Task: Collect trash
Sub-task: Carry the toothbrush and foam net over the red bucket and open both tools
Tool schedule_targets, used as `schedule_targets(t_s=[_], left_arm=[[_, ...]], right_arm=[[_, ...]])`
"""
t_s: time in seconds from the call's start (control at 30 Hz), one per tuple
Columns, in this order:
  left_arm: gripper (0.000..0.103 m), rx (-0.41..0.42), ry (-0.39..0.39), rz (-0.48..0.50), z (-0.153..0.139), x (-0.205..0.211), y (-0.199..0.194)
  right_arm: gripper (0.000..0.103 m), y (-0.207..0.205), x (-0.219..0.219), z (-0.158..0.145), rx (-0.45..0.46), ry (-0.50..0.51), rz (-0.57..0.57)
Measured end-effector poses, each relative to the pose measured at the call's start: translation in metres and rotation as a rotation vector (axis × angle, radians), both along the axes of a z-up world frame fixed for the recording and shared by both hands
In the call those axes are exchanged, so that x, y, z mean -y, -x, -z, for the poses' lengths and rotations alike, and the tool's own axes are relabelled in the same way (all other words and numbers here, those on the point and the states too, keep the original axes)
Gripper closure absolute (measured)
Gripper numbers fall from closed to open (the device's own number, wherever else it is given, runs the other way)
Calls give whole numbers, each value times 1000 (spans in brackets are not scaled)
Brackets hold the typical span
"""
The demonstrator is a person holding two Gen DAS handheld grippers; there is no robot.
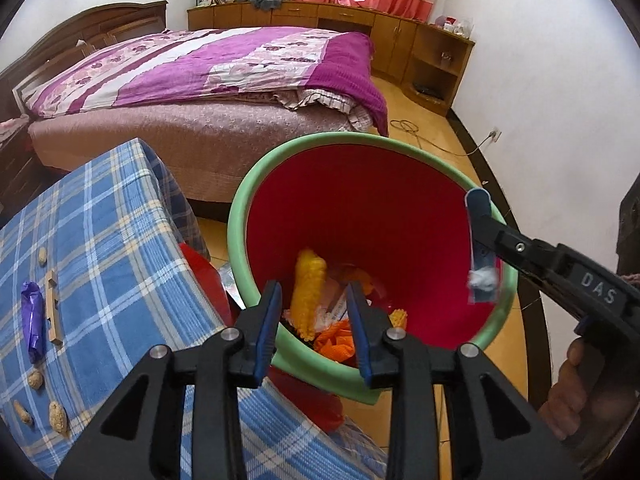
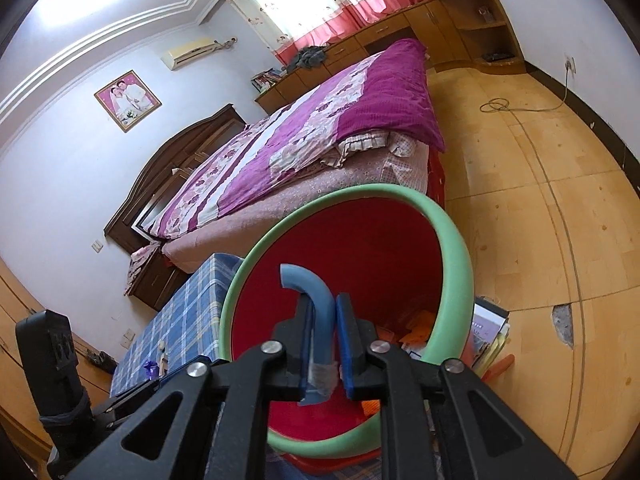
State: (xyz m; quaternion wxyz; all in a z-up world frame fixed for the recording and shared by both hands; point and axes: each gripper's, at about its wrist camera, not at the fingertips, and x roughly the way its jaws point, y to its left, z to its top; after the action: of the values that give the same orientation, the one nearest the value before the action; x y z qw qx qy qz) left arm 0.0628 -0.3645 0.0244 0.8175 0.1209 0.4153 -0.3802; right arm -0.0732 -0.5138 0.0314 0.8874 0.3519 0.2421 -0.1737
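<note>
Trash strip sits between right tool's barely parted pads.

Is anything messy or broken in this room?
Yes. Peanut shells and a purple wrapper lie scattered on the checked tablecloth, not yet in the bin. A loose cable lies coiled on the floor, and one floor tile shows a chipped patch.

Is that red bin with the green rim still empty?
No. In the left wrist view, the red bin already holds trash at its bottom, including a yellow knobbly piece and orange scraps.
</note>
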Motion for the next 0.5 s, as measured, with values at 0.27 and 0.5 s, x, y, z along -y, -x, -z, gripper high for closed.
schedule_targets(t_s=[0.27, 0.5], left_arm=[[69, -11, 24, -19, -3, -7, -5], [69, -13, 43, -40, -8, -25, -8]], right_arm=[[64, -3, -2, 0, 1, 5, -7], [51, -4, -8, 0, -2, -8, 9]])
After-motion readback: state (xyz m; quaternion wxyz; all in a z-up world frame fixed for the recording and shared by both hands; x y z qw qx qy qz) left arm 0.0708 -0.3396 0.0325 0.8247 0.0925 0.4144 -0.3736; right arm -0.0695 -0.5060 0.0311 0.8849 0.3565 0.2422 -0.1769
